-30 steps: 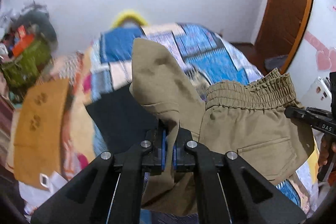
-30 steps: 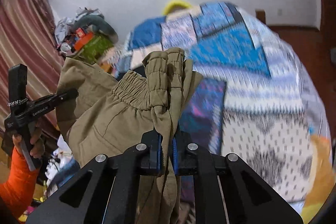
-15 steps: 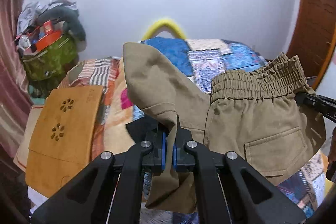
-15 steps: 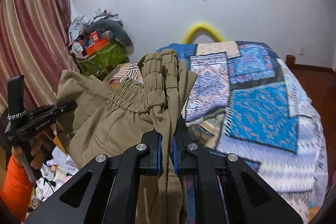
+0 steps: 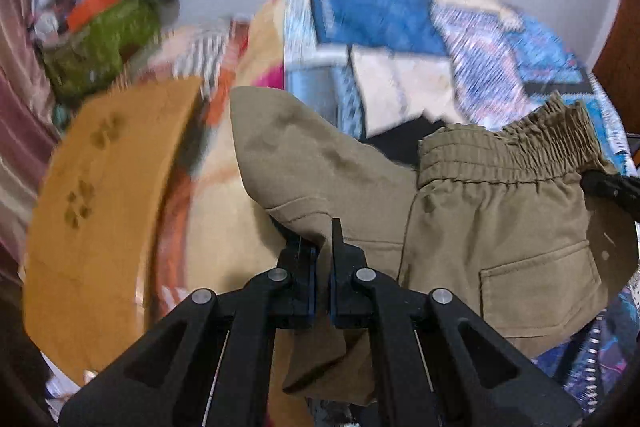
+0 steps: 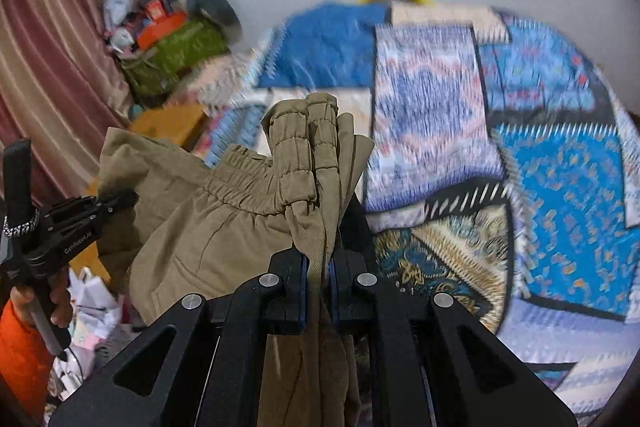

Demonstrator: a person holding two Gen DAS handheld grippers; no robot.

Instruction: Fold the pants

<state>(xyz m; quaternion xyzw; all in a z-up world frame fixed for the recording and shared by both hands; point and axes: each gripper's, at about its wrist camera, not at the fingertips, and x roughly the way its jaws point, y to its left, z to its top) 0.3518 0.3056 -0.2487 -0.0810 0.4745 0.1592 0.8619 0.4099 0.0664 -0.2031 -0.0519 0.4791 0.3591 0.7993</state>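
While the khaki pants (image 5: 480,227) hang doubled in the air above the patchwork bed (image 6: 540,167), nothing lies flat yet. Left gripper (image 5: 323,267) pinches the hem end, right gripper (image 6: 318,267) the bunched waistband; laying down and further folds remain, I judge.

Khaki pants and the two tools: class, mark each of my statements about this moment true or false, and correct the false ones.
1. Both tools grip the khaki pants. True: the left tool and the right tool are each shut on fabric.
2. The pants lie flat on the patchwork bedspread. False: they hang between the tools, above it.
3. The right tool pinches near the elastic waistband. True.
4. The pants are blue denim. False: khaki, with a patch pocket.
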